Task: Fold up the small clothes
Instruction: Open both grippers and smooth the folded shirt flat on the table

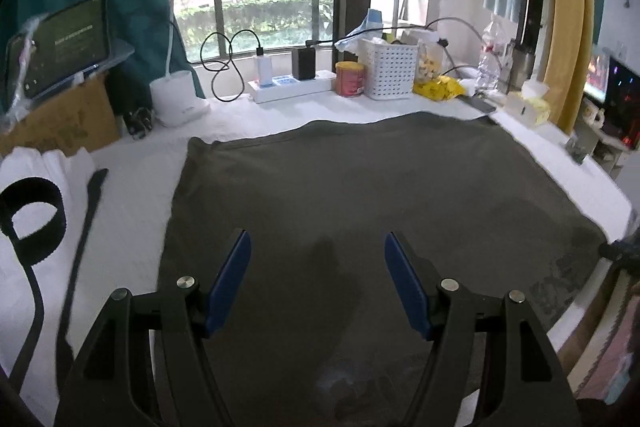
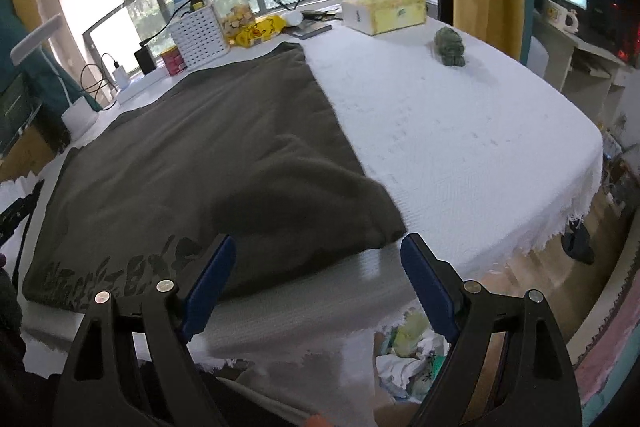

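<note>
Overhead, we held the left claw point(image 1: 318, 247) with its blue pads spread wide and nothing between them, above the dark olive garment point(image 1: 360, 187). That garment lay flat across the middle of the surface point(image 2: 460, 131), which was covered by a white cloth, its far hem reaching toward the back edge where a white basket point(image 1: 389, 71) and a red tin point(image 1: 350, 79) stood. We kept the right claw point(image 2: 316, 253) equally wide apart and empty over the garment's near right corner, close to the front edge. Dark printed lettering point(image 2: 120, 275) ran along the near hem. A small green figurine point(image 2: 451, 47) sat near the far right corner, well apart from the garment.
</note>
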A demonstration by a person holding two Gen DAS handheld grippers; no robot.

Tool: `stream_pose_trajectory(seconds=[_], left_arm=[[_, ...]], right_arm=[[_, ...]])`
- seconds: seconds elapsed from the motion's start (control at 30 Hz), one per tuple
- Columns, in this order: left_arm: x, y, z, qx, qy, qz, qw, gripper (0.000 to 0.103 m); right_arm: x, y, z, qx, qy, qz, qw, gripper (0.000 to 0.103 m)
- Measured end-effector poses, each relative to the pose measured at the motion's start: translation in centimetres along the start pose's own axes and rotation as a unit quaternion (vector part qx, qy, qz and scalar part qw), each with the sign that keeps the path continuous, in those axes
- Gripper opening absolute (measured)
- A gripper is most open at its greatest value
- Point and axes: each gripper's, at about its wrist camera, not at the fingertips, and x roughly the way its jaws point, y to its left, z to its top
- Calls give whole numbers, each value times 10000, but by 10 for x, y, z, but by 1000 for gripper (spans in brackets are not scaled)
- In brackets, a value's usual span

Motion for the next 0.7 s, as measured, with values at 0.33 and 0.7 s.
stream_pose_trajectory(seconds=[0.33,0.7], left_arm=[[10,5,3,-136,154,-37,9998,69],[26,18,13,-359,253,183,9989,96]], right_arm=[[22,12,1,-104,183,-24,9998,88],[39,24,18,-52,114,170,9998,88]])
